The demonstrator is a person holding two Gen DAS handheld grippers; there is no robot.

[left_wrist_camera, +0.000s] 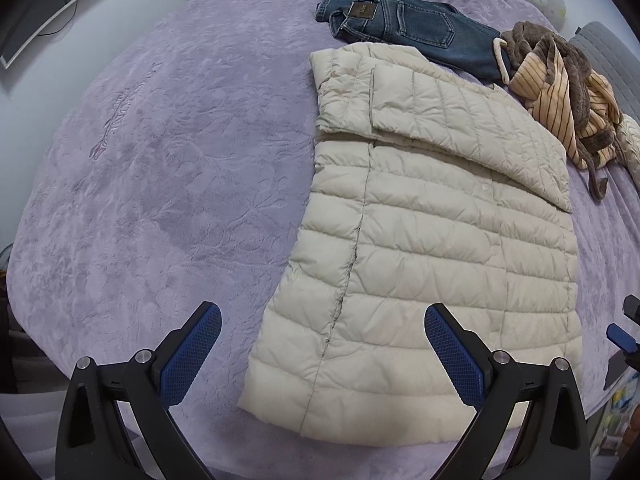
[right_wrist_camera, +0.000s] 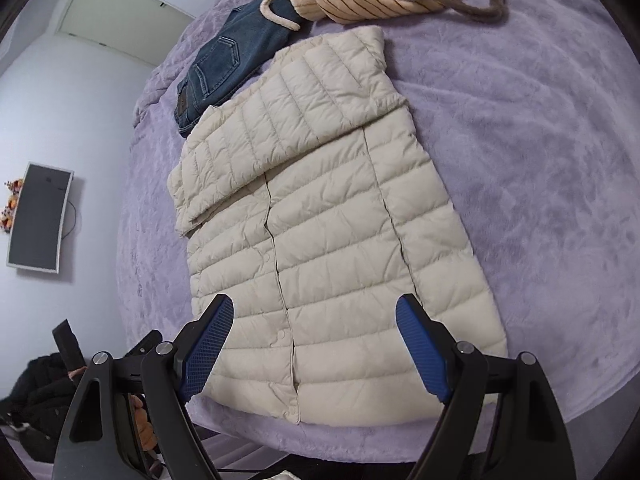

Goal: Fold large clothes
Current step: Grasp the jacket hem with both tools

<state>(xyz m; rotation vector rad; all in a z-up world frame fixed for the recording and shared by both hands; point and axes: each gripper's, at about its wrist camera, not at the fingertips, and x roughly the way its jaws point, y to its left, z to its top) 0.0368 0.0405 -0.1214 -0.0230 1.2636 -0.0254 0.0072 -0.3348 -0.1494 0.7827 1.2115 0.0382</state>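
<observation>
Cream quilted down jacket (left_wrist_camera: 432,248) lies flat on the lilac plush-covered bed (left_wrist_camera: 160,184), hem toward the bed's near edge, collar end toward the far side. Sleeves are already folded in across the chest — the upper one sits as a diagonal flap (left_wrist_camera: 472,120) over the snap placket, so the body reads as a neat rectangle. Judging from that, the step left is the lengthwise fold: hem up to collar. Left gripper (left_wrist_camera: 322,354) hovers over the near hem with its fingers wide apart, nothing between them; its left blue pad (left_wrist_camera: 192,356) is over bare cover, the right one over the jacket. Right gripper (right_wrist_camera: 314,354) also hovers over the hem, fingers apart and empty, straddling the placket (right_wrist_camera: 280,280). That pairing makes sense — one gripper per hem corner keeps the puffy fabric level when lifted. Blue denim jeans (left_wrist_camera: 404,24) lie just past the collar end, and a tan striped fleece garment with brown trim (left_wrist_camera: 560,92) is heaped beside them toward the far right corner; both are unfolded and near enough that the folded jacket could land on the jeans. Slippery shell, so the grip needs a deep bite.
</observation>
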